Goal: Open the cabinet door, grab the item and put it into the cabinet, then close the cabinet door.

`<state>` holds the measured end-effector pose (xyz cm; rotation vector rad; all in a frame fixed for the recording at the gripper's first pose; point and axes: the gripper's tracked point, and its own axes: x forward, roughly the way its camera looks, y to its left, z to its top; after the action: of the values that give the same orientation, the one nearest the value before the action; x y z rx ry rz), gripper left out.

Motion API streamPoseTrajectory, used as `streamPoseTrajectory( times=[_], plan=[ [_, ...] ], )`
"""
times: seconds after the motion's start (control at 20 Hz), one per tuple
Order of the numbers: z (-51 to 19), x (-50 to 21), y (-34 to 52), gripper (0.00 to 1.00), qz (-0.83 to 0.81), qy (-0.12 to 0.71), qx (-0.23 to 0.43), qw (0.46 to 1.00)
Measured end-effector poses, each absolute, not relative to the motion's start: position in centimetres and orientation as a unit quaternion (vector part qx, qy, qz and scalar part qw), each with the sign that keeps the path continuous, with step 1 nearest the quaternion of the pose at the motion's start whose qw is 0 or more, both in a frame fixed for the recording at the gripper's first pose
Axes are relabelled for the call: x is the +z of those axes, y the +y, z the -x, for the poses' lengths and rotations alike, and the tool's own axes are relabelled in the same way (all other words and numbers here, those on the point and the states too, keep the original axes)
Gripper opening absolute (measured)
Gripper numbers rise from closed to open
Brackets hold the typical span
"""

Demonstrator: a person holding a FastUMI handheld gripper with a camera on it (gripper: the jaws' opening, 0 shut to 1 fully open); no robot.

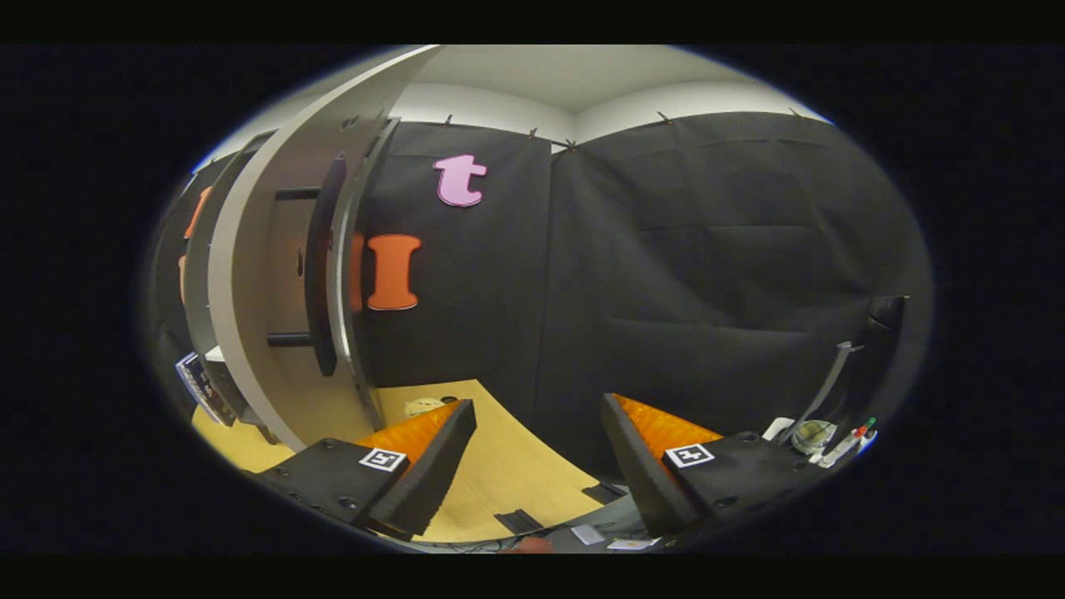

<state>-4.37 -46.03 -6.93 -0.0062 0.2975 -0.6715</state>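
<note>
My gripper is open, with nothing between its fingers, and hangs above a light wooden table. To the left of the fingers rises the grey cabinet door, seen at a steep angle. A dark upright bar handle is fixed to it on two short posts. How far the door stands open I cannot tell. A small pale item lies on the table just beyond the left fingertip, by the foot of the cabinet, and the finger partly hides it.
Past the right finger lie a small round dish, some pens and a thin bent stand. A printed box sits low at the far left beside the cabinet. Black cloth walls close the booth behind the table.
</note>
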Motion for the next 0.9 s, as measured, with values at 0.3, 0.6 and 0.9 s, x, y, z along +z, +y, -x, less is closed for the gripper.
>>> streamPoseTrajectory(
  times=[0.3, 0.6, 0.9],
  plan=[
    [1.3, -7.7, -43.2, 0.98, 0.029, 0.16, -0.278, 0.947],
    [0.2, -7.7, -41.0, 0.88, -0.008, 0.113, -0.24, 0.964],
    [-0.4, -7.8, -39.4, 0.8, -0.014, 0.102, -0.223, 0.969]
  ],
)
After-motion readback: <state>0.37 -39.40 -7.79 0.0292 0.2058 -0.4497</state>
